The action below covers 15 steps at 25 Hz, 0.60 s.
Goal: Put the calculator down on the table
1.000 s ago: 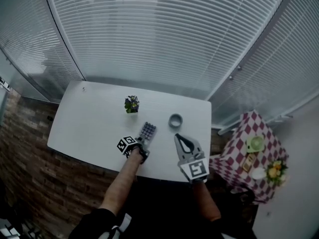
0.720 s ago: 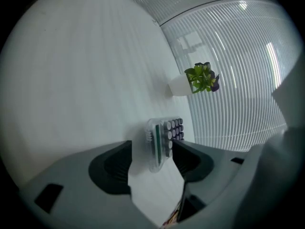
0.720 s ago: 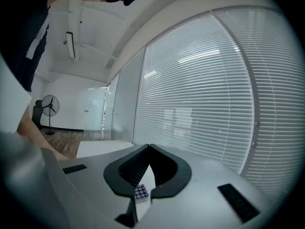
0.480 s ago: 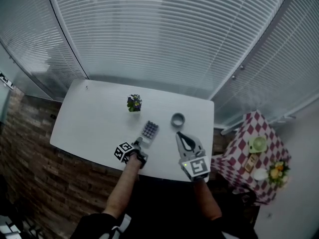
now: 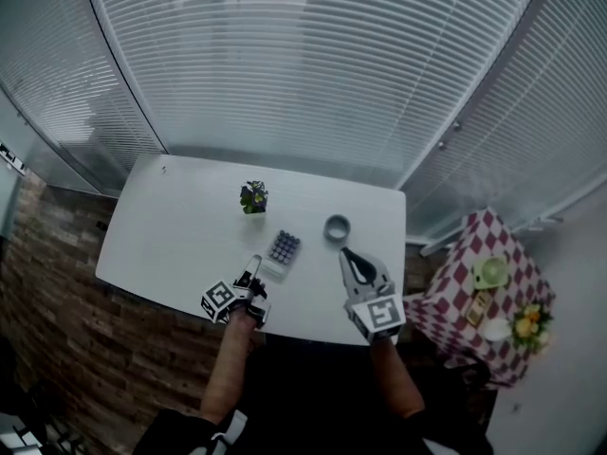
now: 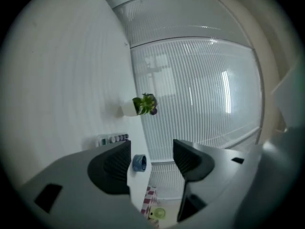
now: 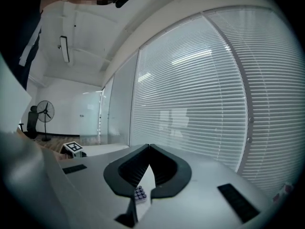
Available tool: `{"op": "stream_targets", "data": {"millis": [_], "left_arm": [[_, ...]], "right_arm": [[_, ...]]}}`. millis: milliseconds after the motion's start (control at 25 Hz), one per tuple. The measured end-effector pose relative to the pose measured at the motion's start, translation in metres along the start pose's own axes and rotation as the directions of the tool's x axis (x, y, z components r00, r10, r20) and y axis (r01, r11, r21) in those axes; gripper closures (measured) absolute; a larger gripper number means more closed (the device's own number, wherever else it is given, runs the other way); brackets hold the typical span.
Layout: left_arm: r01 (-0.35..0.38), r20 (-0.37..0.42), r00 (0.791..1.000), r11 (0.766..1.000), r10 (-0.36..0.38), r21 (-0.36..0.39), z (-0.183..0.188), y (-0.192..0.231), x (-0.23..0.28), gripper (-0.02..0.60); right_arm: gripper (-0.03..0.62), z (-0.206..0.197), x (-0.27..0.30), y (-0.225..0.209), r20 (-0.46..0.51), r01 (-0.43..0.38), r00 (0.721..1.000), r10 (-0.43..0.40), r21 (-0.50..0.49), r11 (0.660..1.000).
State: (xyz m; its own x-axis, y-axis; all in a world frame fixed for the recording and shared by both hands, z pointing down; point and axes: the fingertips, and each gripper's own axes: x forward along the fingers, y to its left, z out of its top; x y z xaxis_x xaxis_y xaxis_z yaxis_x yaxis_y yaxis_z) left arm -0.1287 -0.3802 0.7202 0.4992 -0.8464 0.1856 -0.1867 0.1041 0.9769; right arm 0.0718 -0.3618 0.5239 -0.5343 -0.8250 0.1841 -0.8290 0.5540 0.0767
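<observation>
The left gripper's (image 6: 151, 156) jaws are seen wide apart, having just been opening, and nothing is held between them; only a distant tape roll (image 6: 139, 162) is framed in the gap. In the head view this gripper (image 5: 253, 264) is found over the near edge of the white table (image 5: 161, 235), just short of the calculator (image 5: 282, 251) and apart from it. The calculator is laid flat on the table, keys up, released by both grippers. The right gripper (image 7: 148, 148) is closed tip to tip with nothing gripped, and the calculator's keys are glimpsed through the slot below its jaws. It is held near the table's front right corner, well right of the calculator. A small potted plant (image 5: 252, 197) is set behind the calculator, and the tape roll lies to the plant's right. Window blinds (image 5: 313, 64) are seen beyond the table
</observation>
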Motion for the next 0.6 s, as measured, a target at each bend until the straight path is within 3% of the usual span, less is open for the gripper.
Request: {"op": "stream_targets", "data": {"millis": [120,280,600], "left_arm": [[0.096,0.051,0.994,0.995,-0.096,-0.003,0.012,-0.037,-0.015,0.324],[0.118,0.084,0.989,0.992,-0.121,0.039,0.026,-0.067,-0.029,0.324],[0.211,0.117,0.970,0.977,-0.212,0.021,0.030,-0.129,-0.056,0.324]], "right_arm": [[0.588,-0.005,0.001,-0.002,-0.016,0.005,1.000,-0.005,0.000,1.000],[0.588,-0.002,0.001,-0.001,0.002,-0.005,1.000,0.005,0.009,1.000],[0.588,-0.001,0.005,-0.001,0.019,-0.019,1.000,0.018,0.058,0.998]]}}
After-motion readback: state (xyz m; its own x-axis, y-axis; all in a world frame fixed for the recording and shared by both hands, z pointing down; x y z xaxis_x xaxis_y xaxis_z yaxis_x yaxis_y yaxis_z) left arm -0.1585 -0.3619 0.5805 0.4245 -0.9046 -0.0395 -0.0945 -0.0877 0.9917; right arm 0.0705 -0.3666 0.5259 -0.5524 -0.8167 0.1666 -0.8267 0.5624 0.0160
